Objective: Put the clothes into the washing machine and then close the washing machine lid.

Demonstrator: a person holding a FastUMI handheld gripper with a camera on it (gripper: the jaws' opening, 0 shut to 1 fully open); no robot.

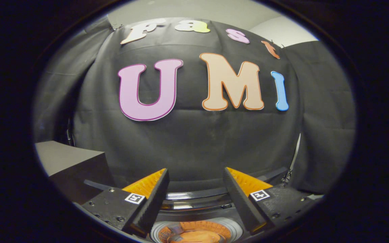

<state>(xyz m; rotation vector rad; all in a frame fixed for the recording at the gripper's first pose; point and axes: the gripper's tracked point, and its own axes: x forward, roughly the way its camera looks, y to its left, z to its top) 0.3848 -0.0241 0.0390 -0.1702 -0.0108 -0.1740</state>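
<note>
The hand-held tool, seen along its two fingers

The tool point(195, 189) has two wedge-shaped fingers point(155, 199) that narrow toward their tips, with the gap between them wide. Each has a ribbed inner face. Each finger is fixed to a dark, blocky mount point(111, 206) with small round screws set into its top. A small square tag point(134, 198) with a black-and-white pattern sits on each mount, close to the finger's base.

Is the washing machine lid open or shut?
Open: below the spread gripper, the round drum shows uncovered, orange cloth inside.
</note>
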